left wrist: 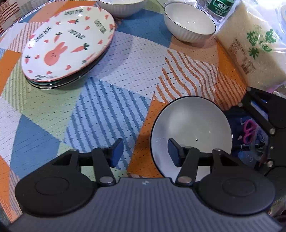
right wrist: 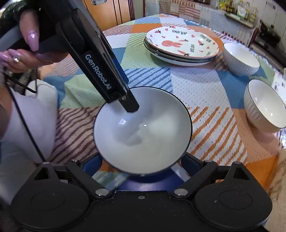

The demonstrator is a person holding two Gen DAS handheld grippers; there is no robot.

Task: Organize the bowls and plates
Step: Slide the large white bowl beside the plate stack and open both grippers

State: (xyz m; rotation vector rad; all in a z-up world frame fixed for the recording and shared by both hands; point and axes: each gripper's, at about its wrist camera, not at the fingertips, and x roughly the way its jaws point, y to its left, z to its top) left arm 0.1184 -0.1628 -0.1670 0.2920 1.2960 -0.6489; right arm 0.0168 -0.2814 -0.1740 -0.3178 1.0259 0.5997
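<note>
A white bowl with a dark rim (left wrist: 193,125) (right wrist: 143,130) sits at the near edge of the table. My left gripper (left wrist: 145,151) is open: its right finger is inside the bowl, its left finger outside, the rim between them. In the right wrist view the left gripper's finger (right wrist: 130,105) dips into the bowl. My right gripper (right wrist: 141,166) is open, its blue pads on either side of the bowl's near underside. A stack of plates topped by a bunny plate (left wrist: 68,42) (right wrist: 182,44) lies across the table. Two more ribbed white bowls (right wrist: 241,58) (right wrist: 264,107) stand apart.
A patterned tablecloth (left wrist: 107,89) covers the round table. A bag of rice (left wrist: 253,44) and a green-labelled bottle (left wrist: 219,7) stand beside the far bowl (left wrist: 189,23). A bag with pink scissors (left wrist: 250,130) hangs past the table edge.
</note>
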